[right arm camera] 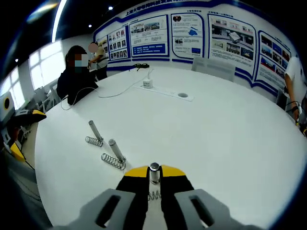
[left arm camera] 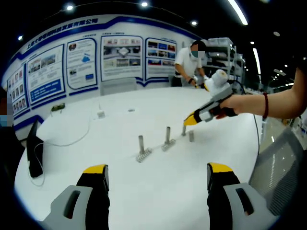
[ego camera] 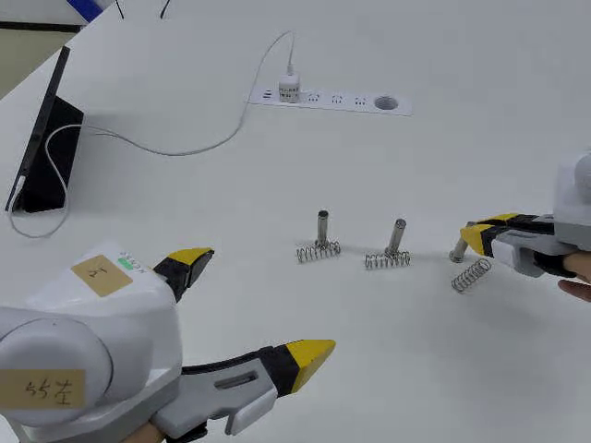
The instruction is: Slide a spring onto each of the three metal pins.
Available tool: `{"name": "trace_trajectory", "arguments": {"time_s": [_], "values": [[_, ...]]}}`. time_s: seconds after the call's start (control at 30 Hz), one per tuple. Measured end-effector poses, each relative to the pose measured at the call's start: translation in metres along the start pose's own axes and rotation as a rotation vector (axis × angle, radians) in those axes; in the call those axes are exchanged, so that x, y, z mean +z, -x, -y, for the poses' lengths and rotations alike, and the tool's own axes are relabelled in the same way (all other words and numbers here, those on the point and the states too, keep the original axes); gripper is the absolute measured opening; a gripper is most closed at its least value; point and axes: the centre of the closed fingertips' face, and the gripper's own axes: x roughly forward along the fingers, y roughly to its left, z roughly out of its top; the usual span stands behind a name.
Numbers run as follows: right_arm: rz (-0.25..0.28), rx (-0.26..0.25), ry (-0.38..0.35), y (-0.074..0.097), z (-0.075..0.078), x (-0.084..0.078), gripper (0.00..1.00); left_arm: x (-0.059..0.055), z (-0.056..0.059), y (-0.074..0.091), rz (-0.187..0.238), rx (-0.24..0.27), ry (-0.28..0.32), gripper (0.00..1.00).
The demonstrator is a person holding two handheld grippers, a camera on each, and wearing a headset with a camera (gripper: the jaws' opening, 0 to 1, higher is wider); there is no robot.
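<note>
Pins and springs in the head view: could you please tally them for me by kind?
Metal pins: 3
Springs: 3
Total: 6

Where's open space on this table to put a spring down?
Bare table lies between the power strip and the pins, and between the springs and the open left gripper. It is crowded along the pin row, where the right gripper is shut on the end pin.
</note>
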Motion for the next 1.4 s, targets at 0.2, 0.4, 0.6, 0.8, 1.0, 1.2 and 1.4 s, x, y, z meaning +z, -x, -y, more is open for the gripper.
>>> {"name": "trace_trajectory", "arguments": {"time_s": [0.2, 0.4, 0.6, 0.8, 1.0, 1.2, 1.4], "values": [[0.003, 0.002, 0.009, 0.001, 0.0, 0.0, 0.09, 0.001, 0.001, 0.0, -0.002, -0.001, -0.005, 0.85], [0.02, 0.009, 0.006, 0.004, -0.001, 0.004, 0.15, 0.001, 0.002, 0.0, -0.003, -0.005, -0.014, 0.85], [0.055, 0.037, -0.003, 0.012, -0.007, 0.01, 0.23, 0.002, 0.0, -0.003, -0.007, -0.009, -0.028, 0.83], [0.106, 0.085, -0.007, 0.021, -0.016, 0.02, 0.33, 0.002, -0.004, -0.01, -0.015, -0.024, -0.037, 0.8], [0.139, 0.128, -0.021, 0.028, -0.024, 0.024, 0.41, 0.006, -0.003, -0.016, 0.004, -0.053, -0.045, 0.78], [0.166, 0.165, -0.045, 0.036, -0.031, 0.024, 0.48, 0.005, -0.007, -0.025, -0.017, -0.079, -0.073, 0.75], [0.203, 0.191, -0.025, 0.045, -0.039, 0.024, 0.55, 0.003, -0.009, -0.033, -0.018, -0.097, -0.084, 0.69]]}}
